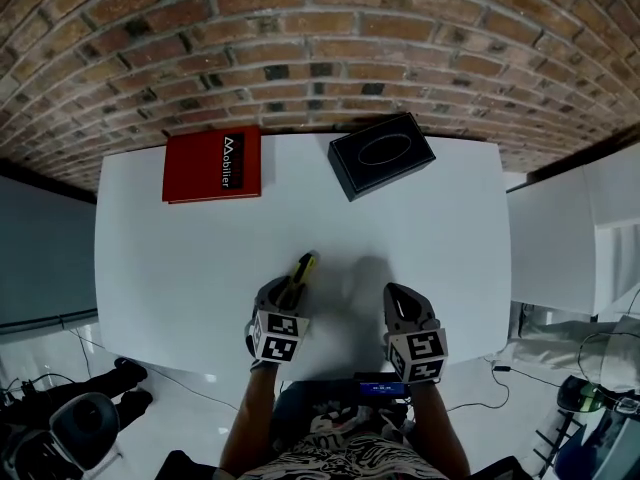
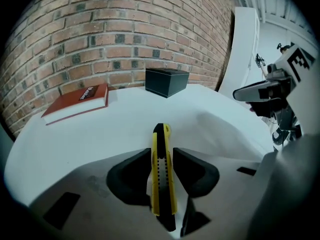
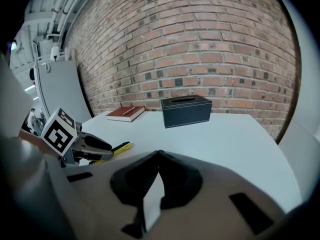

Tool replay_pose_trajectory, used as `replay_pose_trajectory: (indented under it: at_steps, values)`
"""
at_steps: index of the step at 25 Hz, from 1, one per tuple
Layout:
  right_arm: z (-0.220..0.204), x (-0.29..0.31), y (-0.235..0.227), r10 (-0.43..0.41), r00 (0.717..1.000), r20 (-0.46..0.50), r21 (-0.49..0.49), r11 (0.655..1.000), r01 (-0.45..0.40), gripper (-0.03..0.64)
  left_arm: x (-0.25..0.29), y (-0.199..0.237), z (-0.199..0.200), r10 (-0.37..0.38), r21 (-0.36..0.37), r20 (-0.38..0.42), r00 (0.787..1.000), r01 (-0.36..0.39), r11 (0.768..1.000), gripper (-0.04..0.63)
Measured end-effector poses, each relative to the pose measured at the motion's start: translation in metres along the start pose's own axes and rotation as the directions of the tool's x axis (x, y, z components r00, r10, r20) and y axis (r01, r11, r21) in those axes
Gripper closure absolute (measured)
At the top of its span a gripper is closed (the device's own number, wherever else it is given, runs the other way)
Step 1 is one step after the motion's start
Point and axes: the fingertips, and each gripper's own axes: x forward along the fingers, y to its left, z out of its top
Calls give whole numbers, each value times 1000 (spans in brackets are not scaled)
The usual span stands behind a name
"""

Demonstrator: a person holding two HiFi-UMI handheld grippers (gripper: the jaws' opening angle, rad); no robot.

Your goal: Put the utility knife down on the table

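Note:
A yellow and black utility knife (image 2: 161, 169) is clamped between the jaws of my left gripper (image 2: 162, 171), its tip pointing away toward the wall. In the head view the knife (image 1: 300, 271) sticks out of the left gripper (image 1: 283, 293) over the near middle of the white table (image 1: 180, 258). My right gripper (image 1: 400, 306) hovers beside it to the right, its jaws shut with nothing between them. The right gripper view shows the closed right gripper (image 3: 157, 156) and the knife's yellow tip (image 3: 120, 147) at left.
A red book (image 1: 212, 164) lies at the table's back left. A black tissue box (image 1: 381, 154) stands at the back centre-right. A brick wall (image 1: 320, 48) runs behind the table. A white side surface (image 1: 560, 238) is to the right.

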Motion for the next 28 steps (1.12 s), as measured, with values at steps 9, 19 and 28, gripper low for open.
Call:
replay_pose_trajectory:
  at_steps: [9, 19, 28]
  values:
    - [14, -15, 1, -10, 999, 53, -14, 1000, 11, 615, -21, 1, 28, 5, -31, 79, 997, -3, 1000, 471]
    - [37, -45, 25, 2, 988, 153, -15, 1000, 0, 615, -77, -3, 71, 2, -100, 297, 955, 29, 995, 523]
    - [54, -69, 52, 11, 979, 206, -58, 998, 1, 615, -129, -4, 98, 19, -111, 434, 901, 32, 993, 566]
